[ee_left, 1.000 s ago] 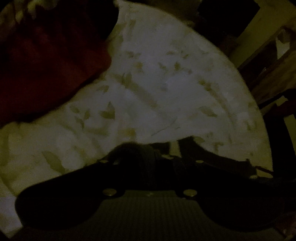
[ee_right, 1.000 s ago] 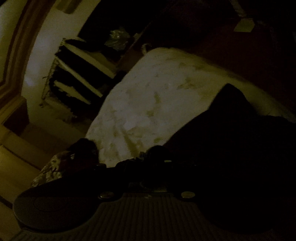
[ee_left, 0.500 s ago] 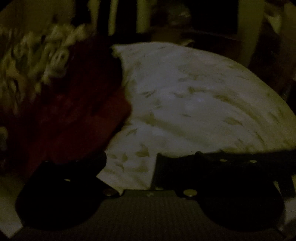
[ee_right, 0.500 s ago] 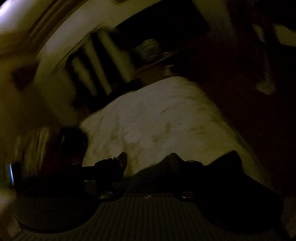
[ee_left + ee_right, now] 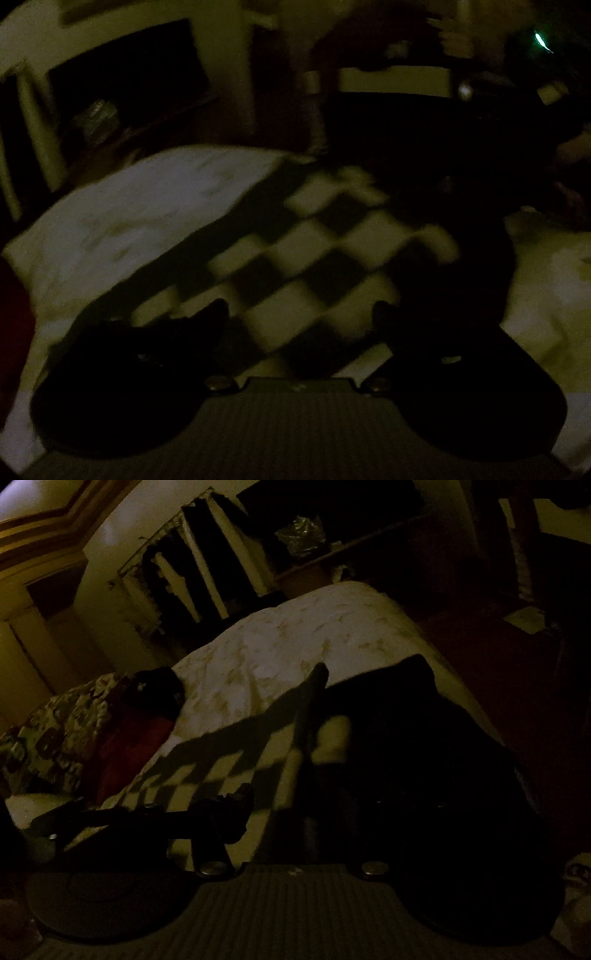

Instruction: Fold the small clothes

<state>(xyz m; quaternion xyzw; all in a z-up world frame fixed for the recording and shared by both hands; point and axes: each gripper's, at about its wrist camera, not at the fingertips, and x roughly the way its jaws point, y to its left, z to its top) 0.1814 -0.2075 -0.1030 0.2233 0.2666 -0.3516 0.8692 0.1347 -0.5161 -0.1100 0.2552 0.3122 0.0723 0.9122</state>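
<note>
The room is very dark. A black-and-white checkered garment (image 5: 314,266) lies on the white leaf-print bed (image 5: 140,214). My left gripper (image 5: 301,314) is open just above its near edge, fingers apart on either side of the cloth. In the right wrist view the same checkered garment (image 5: 236,764) lies beside a dark garment (image 5: 406,738). My right gripper (image 5: 314,805) sits over them; its left finger (image 5: 221,808) shows, the right finger is lost in the dark cloth.
A red cloth (image 5: 129,746) and a floral-print cloth (image 5: 62,731) lie at the bed's left side. Dark shelves (image 5: 207,576) stand behind the bed. The bed's right edge drops to a dark reddish floor (image 5: 517,664).
The left view has swung right from the red cloth to the checkered garment, and its jaws have opened wide. The right view has steadied over the checkered and dark garments.
</note>
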